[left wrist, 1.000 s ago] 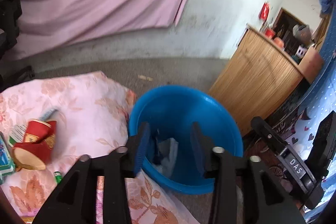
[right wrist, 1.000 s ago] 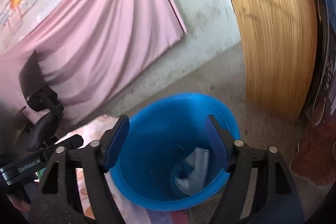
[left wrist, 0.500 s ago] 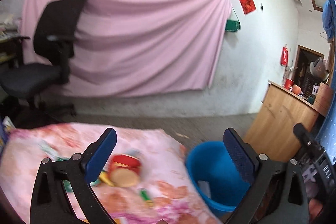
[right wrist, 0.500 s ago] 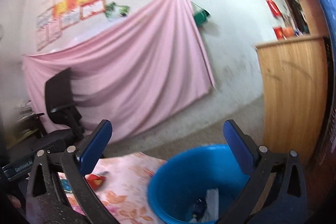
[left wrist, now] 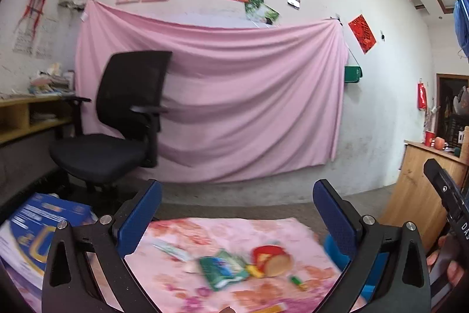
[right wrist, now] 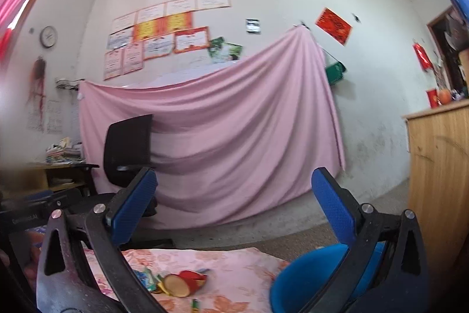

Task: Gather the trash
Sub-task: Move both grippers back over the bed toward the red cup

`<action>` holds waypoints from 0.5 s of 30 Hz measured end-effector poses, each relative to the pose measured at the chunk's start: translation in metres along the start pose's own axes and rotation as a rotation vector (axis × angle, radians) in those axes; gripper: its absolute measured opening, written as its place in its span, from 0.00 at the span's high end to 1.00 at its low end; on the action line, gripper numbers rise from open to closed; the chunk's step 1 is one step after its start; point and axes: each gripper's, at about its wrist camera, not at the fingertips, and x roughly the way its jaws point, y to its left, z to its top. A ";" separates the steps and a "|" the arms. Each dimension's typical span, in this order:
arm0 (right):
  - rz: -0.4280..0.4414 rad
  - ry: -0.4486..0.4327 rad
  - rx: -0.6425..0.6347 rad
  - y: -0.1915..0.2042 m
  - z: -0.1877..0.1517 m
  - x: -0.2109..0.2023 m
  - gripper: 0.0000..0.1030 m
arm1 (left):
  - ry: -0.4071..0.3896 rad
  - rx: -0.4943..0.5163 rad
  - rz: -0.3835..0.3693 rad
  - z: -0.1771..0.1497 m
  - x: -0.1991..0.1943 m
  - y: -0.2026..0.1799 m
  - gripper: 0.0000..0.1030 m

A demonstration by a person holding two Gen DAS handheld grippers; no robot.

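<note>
A red paper cup (left wrist: 271, 255) lies on its side on a pink floral cloth (left wrist: 234, 228). Beside it are a green wrapper (left wrist: 222, 269), a pale wrapper (left wrist: 170, 250) and a small green piece (left wrist: 296, 282). My left gripper (left wrist: 236, 189) is open wide above and short of them, holding nothing. A blue bin (left wrist: 337, 251) stands right of the cloth, mostly hidden by a finger. In the right wrist view, my right gripper (right wrist: 234, 175) is open and empty, raised over the blue bin (right wrist: 299, 275), with the red cup (right wrist: 184, 282) and green wrapper (right wrist: 146, 279) at lower left.
A black office chair (left wrist: 117, 122) stands behind the cloth before a pink curtain (left wrist: 249, 107). A blue cardboard box (left wrist: 38, 225) lies at the left. A wooden cabinet (left wrist: 416, 189) stands beyond the bin. A hand holds the other gripper's body (left wrist: 448, 195) at the right edge.
Both grippers rose and tilted up from over the blue bin and opened wider. The left view swung left, so the trash on the cloth now sits between its fingers.
</note>
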 end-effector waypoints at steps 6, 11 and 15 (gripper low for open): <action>0.055 0.022 -0.086 0.033 -0.012 0.005 0.00 | -0.048 -0.002 0.064 -0.023 -0.019 0.036 0.02; 0.075 0.091 -0.138 0.046 -0.028 0.019 0.00 | 0.017 -0.031 0.092 -0.040 -0.011 0.055 0.02; 0.070 0.186 -0.146 0.048 -0.045 0.040 0.00 | 0.095 -0.035 0.116 -0.047 0.005 0.062 0.02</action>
